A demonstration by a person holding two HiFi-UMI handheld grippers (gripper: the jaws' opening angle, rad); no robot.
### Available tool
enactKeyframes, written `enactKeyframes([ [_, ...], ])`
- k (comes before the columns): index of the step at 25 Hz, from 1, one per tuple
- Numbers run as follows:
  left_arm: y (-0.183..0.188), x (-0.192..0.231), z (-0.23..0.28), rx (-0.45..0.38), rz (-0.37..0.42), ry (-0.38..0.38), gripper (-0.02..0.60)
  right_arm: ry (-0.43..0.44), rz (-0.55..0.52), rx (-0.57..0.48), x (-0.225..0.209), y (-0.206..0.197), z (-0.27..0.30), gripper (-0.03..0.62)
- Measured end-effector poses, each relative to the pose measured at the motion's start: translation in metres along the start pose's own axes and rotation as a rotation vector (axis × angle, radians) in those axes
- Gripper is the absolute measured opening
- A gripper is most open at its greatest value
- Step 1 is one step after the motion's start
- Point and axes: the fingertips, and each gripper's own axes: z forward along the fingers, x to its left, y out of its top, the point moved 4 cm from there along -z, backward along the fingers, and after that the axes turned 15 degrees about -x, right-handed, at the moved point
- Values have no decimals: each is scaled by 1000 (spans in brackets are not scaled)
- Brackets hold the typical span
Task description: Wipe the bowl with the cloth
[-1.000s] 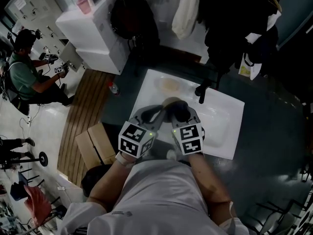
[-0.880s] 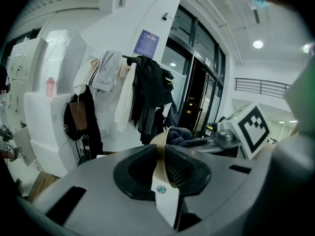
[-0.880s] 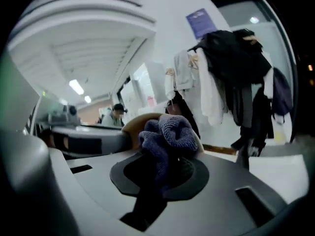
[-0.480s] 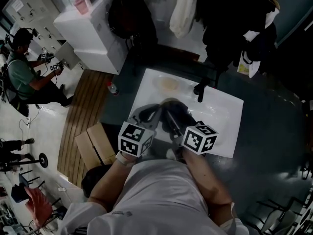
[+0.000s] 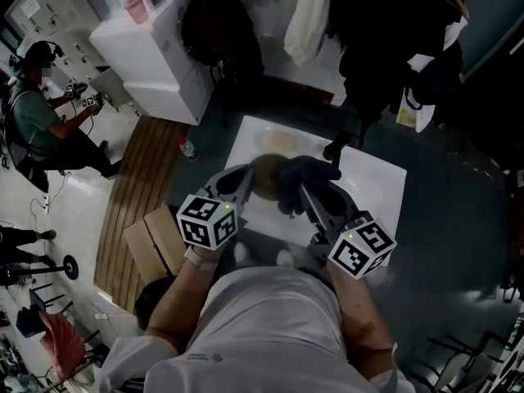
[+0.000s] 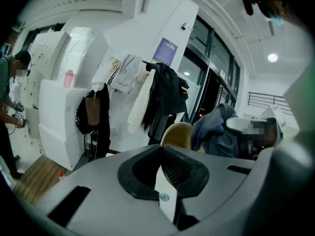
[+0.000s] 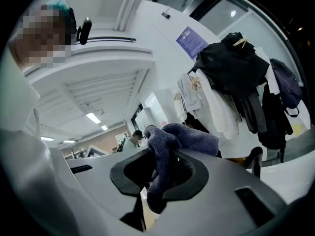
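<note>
In the head view my left gripper is shut on the rim of a tan bowl, which it holds tilted over the white sink. My right gripper is shut on a dark blue cloth bunched right beside the bowl. In the left gripper view the jaws meet on the yellow bowl, with the cloth just to its right. The right gripper view shows the cloth folded over and hanging down between the closed jaws of my right gripper.
A black faucet stands at the sink's far side, and a tan dish lies in the basin. A cardboard box and a bottle are on the floor at left. Behind are a white cabinet and hanging clothes.
The two grippers have spread apart: the left moved left, the right swung back and right. The bowl and cloth rose toward the far side of the sink.
</note>
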Motion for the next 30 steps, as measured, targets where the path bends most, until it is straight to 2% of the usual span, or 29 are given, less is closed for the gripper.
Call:
enactKeyframes([
  [3,0,8,-2,-11,-57,4,20,7,17,-63,-13,19,-4,67],
  [8,3,13,-7,-63,-274,-74,20,37,44,-90,-27,35,2,68],
  [10,3,11,-8,-79,-337,-112,20,57,77,-90,-29,35,7,69],
  [16,1,4,-5,-88,-459,-190,20,201,229,-31,-13,11,26,67],
  [21,-3,18,-10,-103,-550,-176,20,272,271,21,1,-4,28,67],
  [30,-1,39,-13,-185,-805,-157,20,378,288,99,25,-32,25,67],
])
